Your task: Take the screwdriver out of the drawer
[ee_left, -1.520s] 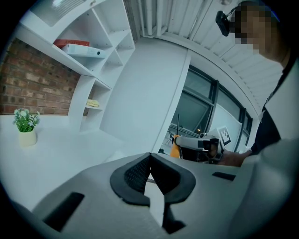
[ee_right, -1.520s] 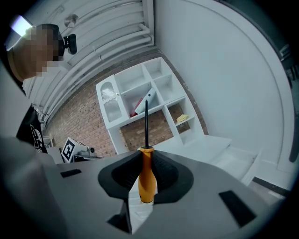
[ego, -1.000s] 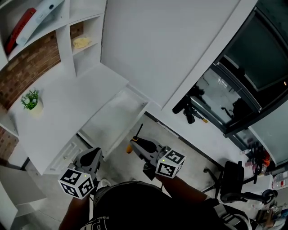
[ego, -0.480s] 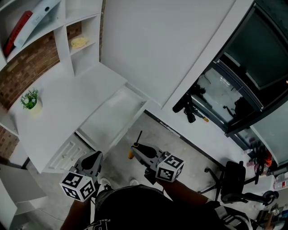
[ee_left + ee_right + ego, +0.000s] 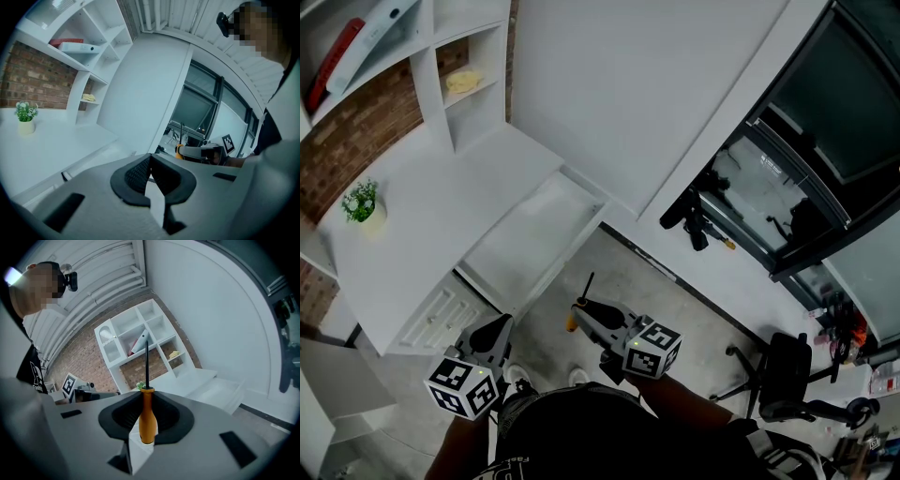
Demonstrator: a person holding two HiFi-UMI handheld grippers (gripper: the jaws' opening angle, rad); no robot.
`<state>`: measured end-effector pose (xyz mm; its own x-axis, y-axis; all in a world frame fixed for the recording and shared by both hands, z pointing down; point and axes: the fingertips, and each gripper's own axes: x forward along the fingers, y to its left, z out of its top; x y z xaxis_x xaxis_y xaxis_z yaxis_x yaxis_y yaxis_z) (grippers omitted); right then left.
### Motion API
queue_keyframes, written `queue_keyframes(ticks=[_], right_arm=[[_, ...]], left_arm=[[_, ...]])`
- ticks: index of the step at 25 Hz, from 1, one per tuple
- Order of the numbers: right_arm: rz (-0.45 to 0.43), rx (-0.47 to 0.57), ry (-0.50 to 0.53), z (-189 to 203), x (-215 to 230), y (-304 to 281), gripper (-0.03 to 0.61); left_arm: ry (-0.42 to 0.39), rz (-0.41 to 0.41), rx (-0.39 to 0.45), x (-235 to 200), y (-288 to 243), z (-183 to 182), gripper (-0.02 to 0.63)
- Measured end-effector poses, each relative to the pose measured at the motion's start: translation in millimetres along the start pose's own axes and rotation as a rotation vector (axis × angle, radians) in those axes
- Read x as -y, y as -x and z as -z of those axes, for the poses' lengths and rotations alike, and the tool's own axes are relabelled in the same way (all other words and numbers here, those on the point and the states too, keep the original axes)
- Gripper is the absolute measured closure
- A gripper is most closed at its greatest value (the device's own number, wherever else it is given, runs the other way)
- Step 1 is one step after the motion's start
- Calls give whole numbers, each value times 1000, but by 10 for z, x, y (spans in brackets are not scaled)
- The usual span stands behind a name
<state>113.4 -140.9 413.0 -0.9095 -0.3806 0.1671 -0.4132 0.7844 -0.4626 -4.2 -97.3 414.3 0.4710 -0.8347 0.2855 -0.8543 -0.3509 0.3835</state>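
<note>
My right gripper (image 5: 586, 314) is shut on a screwdriver (image 5: 147, 414) with an orange handle and a thin black shaft that points up past the jaws. In the head view the screwdriver (image 5: 578, 305) hangs over the grey floor, clear of the open white drawer (image 5: 536, 246). The drawer stands pulled out from the white desk (image 5: 431, 225) and looks bare inside. My left gripper (image 5: 492, 335) is low at the left, near the desk's front, its jaws shut with nothing between them (image 5: 150, 176). The right gripper (image 5: 199, 152) with the orange handle also shows in the left gripper view.
A small potted plant (image 5: 362, 204) stands on the desk at the left. White shelves (image 5: 412, 47) hold a red and white item and a yellow thing. A black office chair (image 5: 787, 375) stands at the lower right. Dark windows (image 5: 806, 178) line the right wall.
The right gripper with the screwdriver has drawn slightly back from the drawer and lower in the head view. The left gripper has shifted slightly down.
</note>
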Motion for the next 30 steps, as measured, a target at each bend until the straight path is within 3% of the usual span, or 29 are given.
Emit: queue_keyframes(ticks=[30], right_arm=[[6,14,-6,-9,-17,-9,506]], left_arm=[[-17,15,-15,5,-4,3,598]])
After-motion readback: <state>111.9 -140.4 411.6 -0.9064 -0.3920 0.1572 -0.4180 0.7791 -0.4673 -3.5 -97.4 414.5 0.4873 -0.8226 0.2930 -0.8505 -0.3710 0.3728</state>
